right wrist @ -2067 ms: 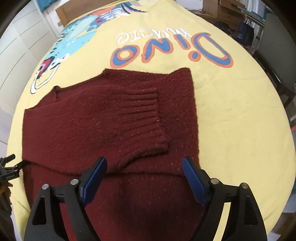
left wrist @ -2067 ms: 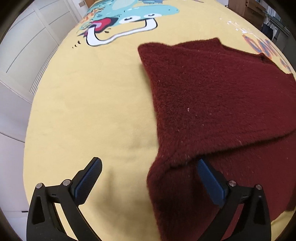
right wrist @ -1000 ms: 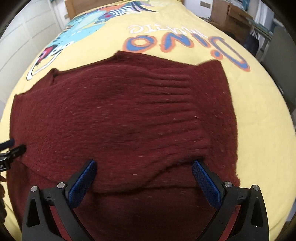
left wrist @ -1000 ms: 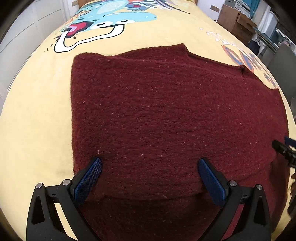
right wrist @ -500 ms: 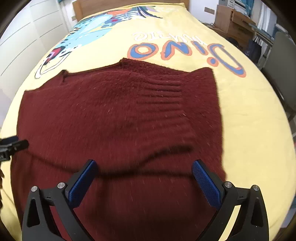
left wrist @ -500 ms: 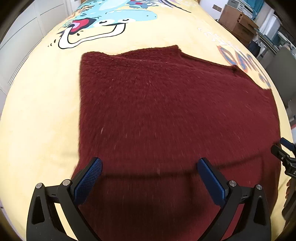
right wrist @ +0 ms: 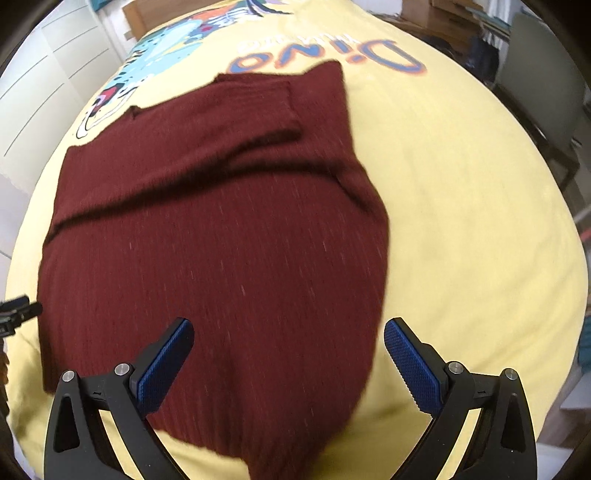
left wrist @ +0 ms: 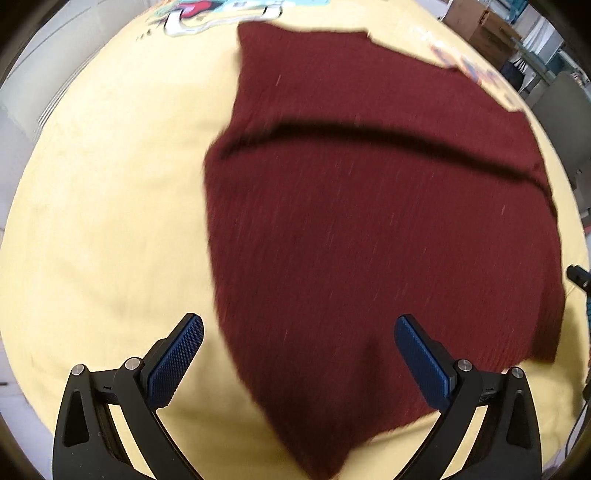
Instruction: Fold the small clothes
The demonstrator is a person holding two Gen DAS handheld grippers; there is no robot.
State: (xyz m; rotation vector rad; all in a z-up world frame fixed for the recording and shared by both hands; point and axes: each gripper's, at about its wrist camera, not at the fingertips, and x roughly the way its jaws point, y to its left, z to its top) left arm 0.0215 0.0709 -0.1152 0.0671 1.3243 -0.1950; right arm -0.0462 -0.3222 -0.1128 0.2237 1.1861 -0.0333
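A dark red knitted sweater (left wrist: 369,221) lies flat on the yellow bedspread (left wrist: 103,221), its sleeves folded across the chest, a ribbed cuff (right wrist: 273,107) showing in the right wrist view. My left gripper (left wrist: 298,343) is open above the sweater's lower left part; its left pad is over bare bedspread. My right gripper (right wrist: 288,350) is open over the sweater's (right wrist: 221,251) lower right part, with its right pad past the sweater's edge. Neither holds cloth. Each view catches the other gripper's tip at its side edge.
The bedspread (right wrist: 461,221) carries a cartoon dinosaur print (right wrist: 162,48) and "Dino" lettering (right wrist: 332,55) at the far end. White cupboard doors (right wrist: 44,74) stand on the left. Cardboard boxes (left wrist: 480,22) and a dark chair (right wrist: 539,74) are on the right.
Both grippers have pulled back toward the sweater's hem and apart, so more of the lower body and the bare bedspread at its sides shows. The sweater has stayed in place.
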